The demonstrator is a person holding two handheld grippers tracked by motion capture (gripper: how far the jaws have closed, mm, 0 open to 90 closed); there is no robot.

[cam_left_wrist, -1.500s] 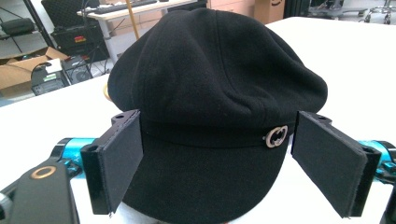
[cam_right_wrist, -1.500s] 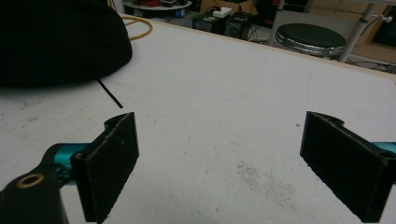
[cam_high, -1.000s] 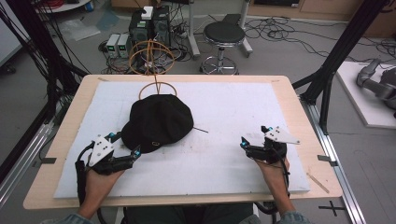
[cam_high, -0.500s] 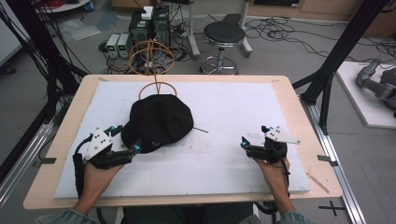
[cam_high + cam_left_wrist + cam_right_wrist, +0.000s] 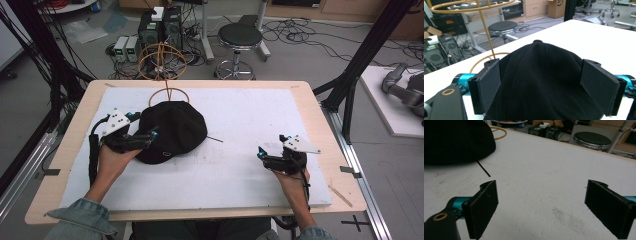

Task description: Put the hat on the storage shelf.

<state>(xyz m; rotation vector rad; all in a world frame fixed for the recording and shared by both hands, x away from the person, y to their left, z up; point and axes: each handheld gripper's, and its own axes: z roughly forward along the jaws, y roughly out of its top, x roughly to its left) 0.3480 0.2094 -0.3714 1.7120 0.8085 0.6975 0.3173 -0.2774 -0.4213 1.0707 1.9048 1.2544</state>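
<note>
- The left gripper [image 5: 148,134] stood at the left edge of the black cap [image 5: 172,131], its jaws apart on either side of the crown, perhaps brushing the fabric.
- The cap lay left of centre on the white mat [image 5: 240,115], its far edge against the wire stand [image 5: 168,93].
- Bare mat stretched right of it.
- The right gripper [image 5: 261,154] hovered near the right edge, jaws wide apart.
</note>
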